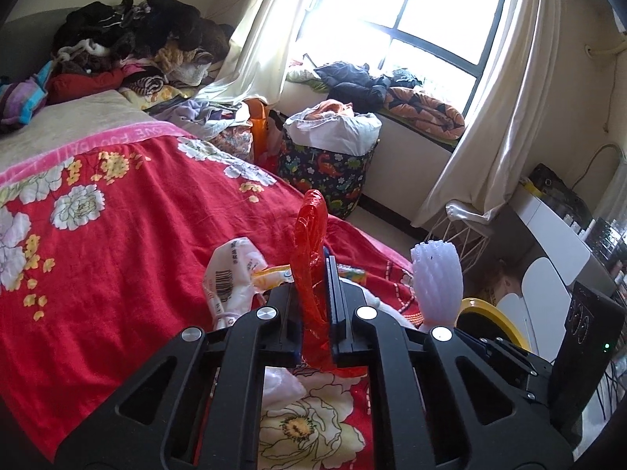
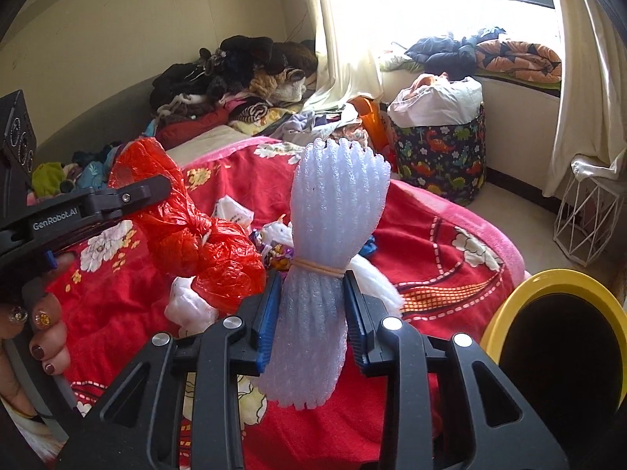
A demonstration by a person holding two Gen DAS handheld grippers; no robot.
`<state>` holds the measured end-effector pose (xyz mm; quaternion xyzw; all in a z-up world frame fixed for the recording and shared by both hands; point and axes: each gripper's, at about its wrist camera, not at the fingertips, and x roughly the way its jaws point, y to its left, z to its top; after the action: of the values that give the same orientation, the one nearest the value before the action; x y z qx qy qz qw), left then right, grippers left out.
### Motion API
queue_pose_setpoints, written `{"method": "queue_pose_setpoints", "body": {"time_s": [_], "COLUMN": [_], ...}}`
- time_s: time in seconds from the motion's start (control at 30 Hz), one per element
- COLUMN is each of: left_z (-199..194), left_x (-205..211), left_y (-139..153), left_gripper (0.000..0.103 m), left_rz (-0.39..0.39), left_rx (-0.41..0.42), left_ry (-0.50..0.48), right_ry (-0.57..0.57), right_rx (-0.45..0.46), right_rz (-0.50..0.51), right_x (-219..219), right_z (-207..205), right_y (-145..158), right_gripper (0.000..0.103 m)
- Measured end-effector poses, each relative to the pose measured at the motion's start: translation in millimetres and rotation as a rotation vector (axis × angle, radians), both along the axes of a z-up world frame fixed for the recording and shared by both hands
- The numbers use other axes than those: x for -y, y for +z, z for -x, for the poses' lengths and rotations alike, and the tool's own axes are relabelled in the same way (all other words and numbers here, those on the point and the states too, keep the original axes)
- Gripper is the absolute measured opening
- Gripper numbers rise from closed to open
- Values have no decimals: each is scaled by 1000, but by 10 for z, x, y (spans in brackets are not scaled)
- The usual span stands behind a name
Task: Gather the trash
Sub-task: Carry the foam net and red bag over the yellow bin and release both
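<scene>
My left gripper point(image 1: 316, 305) is shut on a crumpled red plastic bag point(image 1: 310, 258), held above the red flowered bedspread point(image 1: 117, 235). The bag also shows in the right wrist view point(image 2: 196, 235), hanging from the left gripper point(image 2: 129, 196). My right gripper point(image 2: 311, 313) is shut on a bundle of white foam netting point(image 2: 333, 227) tied with a rubber band; the bundle also shows in the left wrist view point(image 1: 437, 278). More trash lies on the bed: a white wrapper with a barcode point(image 1: 231, 278), a yellow wrapper point(image 1: 272, 274) and small wrappers point(image 2: 274, 252). A yellow-rimmed bin point(image 2: 556, 337) stands at the right.
A dinosaur-print basket point(image 1: 329, 168) stuffed with laundry stands by the window wall. Clothes are piled at the head of the bed point(image 1: 133, 39) and on the sill point(image 1: 352, 82). A white wire basket point(image 2: 588, 215) stands on the floor under the curtain.
</scene>
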<state>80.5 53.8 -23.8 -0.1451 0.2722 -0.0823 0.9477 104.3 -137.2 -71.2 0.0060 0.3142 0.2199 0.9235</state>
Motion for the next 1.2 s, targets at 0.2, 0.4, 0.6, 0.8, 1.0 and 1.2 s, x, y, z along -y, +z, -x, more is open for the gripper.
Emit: {"method": "queue_pose_setpoints", "body": {"time_s": [0.2,0.4,0.6,0.8,1.0,1.2], "left_z": [16,25,46,27,31,30], "left_x": [164,319,512,680,880,1104], "left_y": [147,224,282,301,311,316], "left_gripper": [5,5,5,5,5,5], "left_rz": [-5,-7,-15,-24,-30,-35], "left_rx": [36,53,68,74,77,77], "left_ry": [-44,-83,-123,-159,-198,-241], "right_ry": [-36,-76,-122,-179,-239,-298], "right_rx": [24,40,54,61,72,76], "right_rz": [-17,-31,-37,-45,-37,-37], "right_x": [189,371,557,800,1018,1255], "right_z": [42,93,134,153,215,270], "right_y": [85,143,207,249,252,236], "right_gripper": [30,30,30,30,30,30]}}
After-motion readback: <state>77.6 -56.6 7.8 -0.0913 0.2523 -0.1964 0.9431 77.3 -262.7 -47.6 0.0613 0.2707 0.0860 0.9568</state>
